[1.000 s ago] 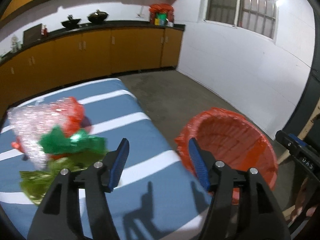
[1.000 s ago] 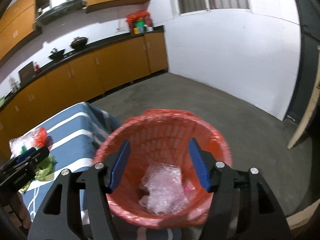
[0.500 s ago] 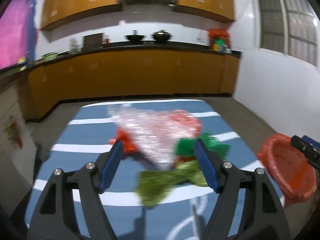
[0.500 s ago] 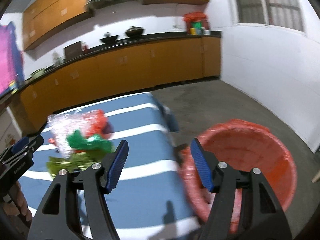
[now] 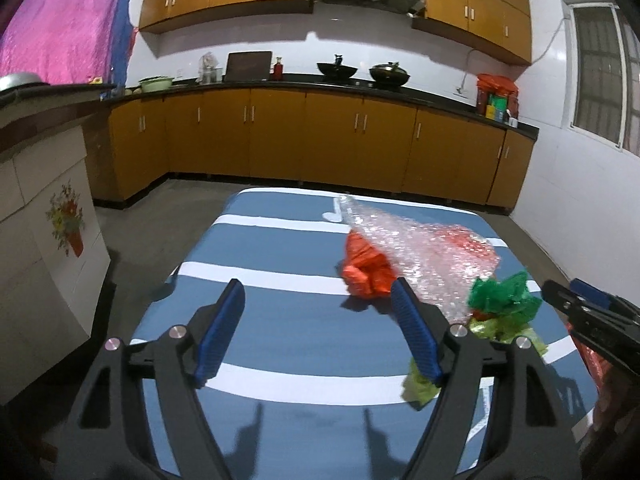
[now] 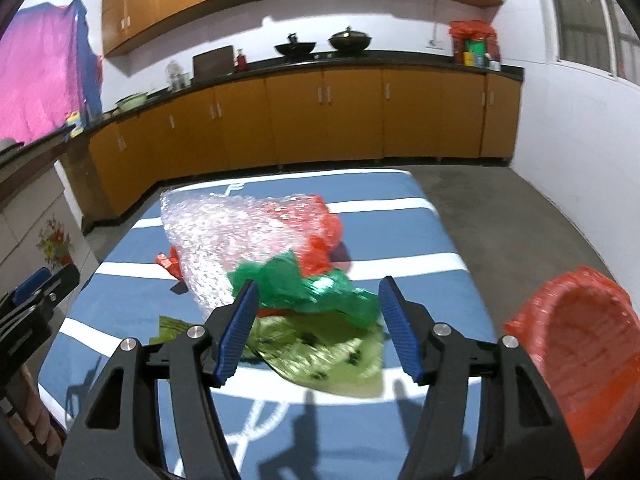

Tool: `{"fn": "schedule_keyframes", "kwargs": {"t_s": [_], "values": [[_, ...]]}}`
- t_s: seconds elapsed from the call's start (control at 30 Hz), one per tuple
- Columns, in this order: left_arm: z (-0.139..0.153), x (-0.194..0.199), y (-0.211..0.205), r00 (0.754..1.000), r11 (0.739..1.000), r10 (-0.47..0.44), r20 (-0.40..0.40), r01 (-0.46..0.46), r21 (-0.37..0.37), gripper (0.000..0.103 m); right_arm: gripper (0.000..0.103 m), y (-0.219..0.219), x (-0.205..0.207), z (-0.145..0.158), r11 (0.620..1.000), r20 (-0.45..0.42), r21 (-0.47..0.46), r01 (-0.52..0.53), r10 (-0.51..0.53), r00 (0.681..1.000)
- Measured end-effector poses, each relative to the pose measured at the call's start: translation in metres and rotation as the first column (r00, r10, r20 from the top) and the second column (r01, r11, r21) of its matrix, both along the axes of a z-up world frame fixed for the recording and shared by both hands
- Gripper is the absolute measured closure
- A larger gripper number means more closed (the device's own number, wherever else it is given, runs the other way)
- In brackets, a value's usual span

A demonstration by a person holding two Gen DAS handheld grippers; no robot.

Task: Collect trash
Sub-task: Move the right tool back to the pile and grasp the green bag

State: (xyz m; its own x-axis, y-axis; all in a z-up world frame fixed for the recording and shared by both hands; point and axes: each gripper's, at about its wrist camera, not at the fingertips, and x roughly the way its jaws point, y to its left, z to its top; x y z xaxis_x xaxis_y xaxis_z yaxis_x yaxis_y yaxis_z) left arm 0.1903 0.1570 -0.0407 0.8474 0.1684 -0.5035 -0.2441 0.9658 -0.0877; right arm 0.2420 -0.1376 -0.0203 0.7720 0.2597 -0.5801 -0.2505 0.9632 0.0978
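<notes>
- The clear bubble wrap sheet (image 6: 224,236) lies near the tabletop's (image 6: 420,280) middle; it is big, light and squishy, so pinch a loose edge.
- The crinkly green plastic bags (image 6: 316,296) beside it are thin and slippery; grab a bunched fold.
- The right gripper (image 6: 316,328) is closing with nothing between its jaws; the left gripper (image 5: 316,328) is empty and opening.

- Dim indoor light is falling from above, casting gripper shadows on the near striped cloth (image 5: 304,344).
- Fisheye bending is curving edges; the right view is blurring slightly.

Glossy bubble wrap (image 6: 224,236); crinkly green plastic (image 6: 320,292); matt striped cloth (image 5: 280,320).
</notes>
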Motion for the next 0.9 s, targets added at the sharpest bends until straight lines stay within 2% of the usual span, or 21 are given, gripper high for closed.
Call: {"fn": "schedule_keyframes", "kwargs": {"t_s": [0.3, 0.37, 0.43, 0.47, 0.53, 0.6, 0.63, 0.9], "values": [[-0.011, 0.004, 0.016, 0.999, 0.999, 0.018, -0.028, -0.019, -0.034, 0.029, 0.043, 0.022, 0.026, -0.016, 0.997, -0.038, -0.061, -0.056, 0.054, 0.998], [-0.013, 0.007, 0.015, 0.999, 0.999, 0.014, -0.033, -0.015, -0.041, 0.029, 0.051, 0.027, 0.029, -0.020, 0.994, -0.051, -0.084, -0.067, 0.063, 0.997], [-0.014, 0.009, 0.013, 0.999, 0.999, 0.005, -0.034, -0.007, -0.040, 0.029, 0.066, 0.032, 0.031, -0.026, 0.990, -0.067, -0.114, -0.077, 0.070, 0.995], [-0.014, 0.010, 0.011, 0.999, 0.999, 0.001, -0.034, -0.002, -0.039, 0.029, 0.068, 0.032, 0.031, -0.028, 0.989, -0.070, -0.123, -0.077, 0.069, 0.995], [-0.015, 0.012, 0.007, 0.999, 0.999, -0.011, -0.037, 0.010, -0.038, 0.029, 0.080, 0.030, 0.030, -0.029, 0.990, -0.075, -0.121, -0.072, 0.063, 0.995], [-0.015, 0.016, 0.002, 0.999, 0.999, -0.025, -0.041, 0.023, -0.041, 0.029, 0.086, 0.026, 0.030, -0.028, 0.992, -0.082, -0.108, -0.067, 0.058, 0.995], [-0.016, 0.016, 0.001, 0.999, 0.999, -0.031, -0.043, 0.029, -0.044, 0.029, 0.096, 0.024, 0.029, -0.027, 0.993, -0.082, -0.102, -0.066, 0.057, 0.995], [-0.012, 0.040, -0.016, 0.994, 0.992, -0.101, -0.049, 0.097, -0.077, 0.029, 0.097, 0.008, 0.021, -0.009, 0.998, -0.046, -0.049, -0.043, 0.041, 0.998]]}}
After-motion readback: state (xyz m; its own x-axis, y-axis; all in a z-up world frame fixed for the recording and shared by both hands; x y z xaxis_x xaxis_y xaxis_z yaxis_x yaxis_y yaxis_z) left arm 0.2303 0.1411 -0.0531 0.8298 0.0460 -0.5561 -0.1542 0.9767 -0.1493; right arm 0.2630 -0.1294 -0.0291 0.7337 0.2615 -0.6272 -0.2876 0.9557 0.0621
